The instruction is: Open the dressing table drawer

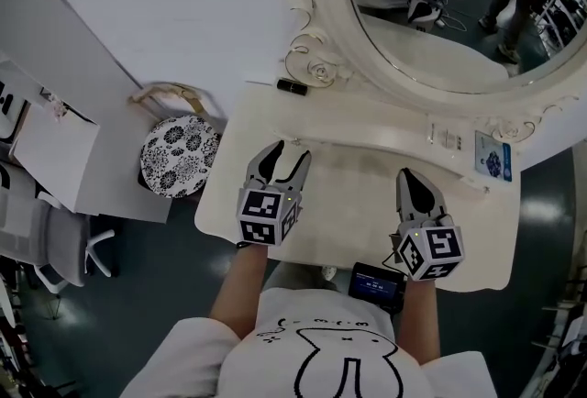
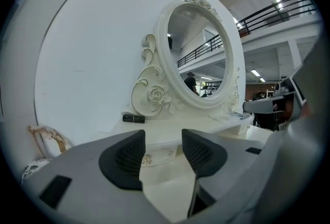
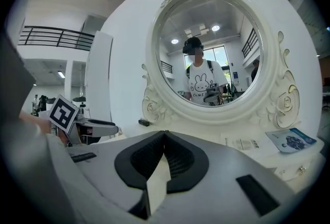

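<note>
My left claw [image 2: 162, 141] gaped toward the drawer knob [image 2: 148, 160] at the bench [image 2: 170, 187] rear edge (right claw [image 3: 164, 138] clenched, empty); off-centre, it could've slipped.

Oval mirror [image 1: 449, 29] w/ carved white frame, upright at back. Small black item [image 1: 292, 86] lies by frame's left scroll. White printed sheet [image 1: 447, 138] and blue leaflet [image 1: 493, 158] lie flat, side by side, below frame's right end. Round b/w floral stool [image 1: 180, 155] at left; white office chair [image 1: 55, 240] further left.
</note>
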Demonstrator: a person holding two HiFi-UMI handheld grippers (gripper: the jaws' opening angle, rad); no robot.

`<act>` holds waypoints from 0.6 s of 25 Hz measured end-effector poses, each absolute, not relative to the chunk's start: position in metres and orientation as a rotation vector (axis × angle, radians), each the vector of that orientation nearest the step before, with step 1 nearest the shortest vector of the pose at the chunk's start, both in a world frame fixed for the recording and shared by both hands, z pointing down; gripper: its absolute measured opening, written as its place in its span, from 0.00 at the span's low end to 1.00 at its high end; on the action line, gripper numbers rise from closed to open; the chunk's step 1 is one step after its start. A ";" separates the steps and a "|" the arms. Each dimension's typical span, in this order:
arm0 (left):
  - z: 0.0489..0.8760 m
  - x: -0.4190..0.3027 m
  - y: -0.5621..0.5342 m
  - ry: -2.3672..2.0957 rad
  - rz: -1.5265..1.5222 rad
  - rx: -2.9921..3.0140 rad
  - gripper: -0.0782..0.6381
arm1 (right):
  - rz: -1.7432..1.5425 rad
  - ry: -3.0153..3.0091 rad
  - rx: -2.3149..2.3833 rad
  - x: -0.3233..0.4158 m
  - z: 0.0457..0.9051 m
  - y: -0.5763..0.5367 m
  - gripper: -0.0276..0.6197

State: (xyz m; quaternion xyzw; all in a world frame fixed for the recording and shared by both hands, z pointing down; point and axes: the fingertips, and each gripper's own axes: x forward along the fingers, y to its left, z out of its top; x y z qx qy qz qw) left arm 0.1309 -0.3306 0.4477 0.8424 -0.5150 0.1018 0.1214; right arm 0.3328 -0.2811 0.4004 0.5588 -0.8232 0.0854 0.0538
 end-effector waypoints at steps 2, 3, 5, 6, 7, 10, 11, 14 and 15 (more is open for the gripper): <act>0.457 0.133 -0.335 -1.487 0.321 2.451 0.41 | 0.283 -2.491 1.697 0.333 0.408 -0.284 0.06; 0.462 0.133 -0.337 -1.480 0.334 2.447 0.41 | 0.295 -2.487 1.694 0.333 0.412 -0.286 0.06; 0.470 0.133 -0.343 -1.468 0.357 2.434 0.41 | 0.316 -2.479 1.687 0.332 0.420 -0.290 0.06; 0.474 0.133 -0.346 -1.463 0.365 2.428 0.41 | 0.327 -2.474 1.685 0.332 0.424 -0.292 0.06; 0.478 0.133 -0.348 -1.458 0.375 2.424 0.41 | 0.337 -2.468 1.685 0.332 0.427 -0.293 0.06; 0.490 0.132 -0.350 -1.446 0.409 2.407 0.39 | 0.368 -2.450 1.685 0.333 0.438 -0.294 0.06; 0.495 0.132 -0.350 -1.442 0.421 2.397 0.39 | 0.379 -2.444 1.685 0.333 0.442 -0.294 0.06; 0.509 0.131 -0.351 -1.428 0.450 2.367 0.38 | 0.417 -2.427 1.682 0.335 0.453 -0.293 0.06; 0.514 0.130 -0.352 -1.425 0.460 2.358 0.38 | 0.429 -2.421 1.680 0.335 0.458 -0.294 0.06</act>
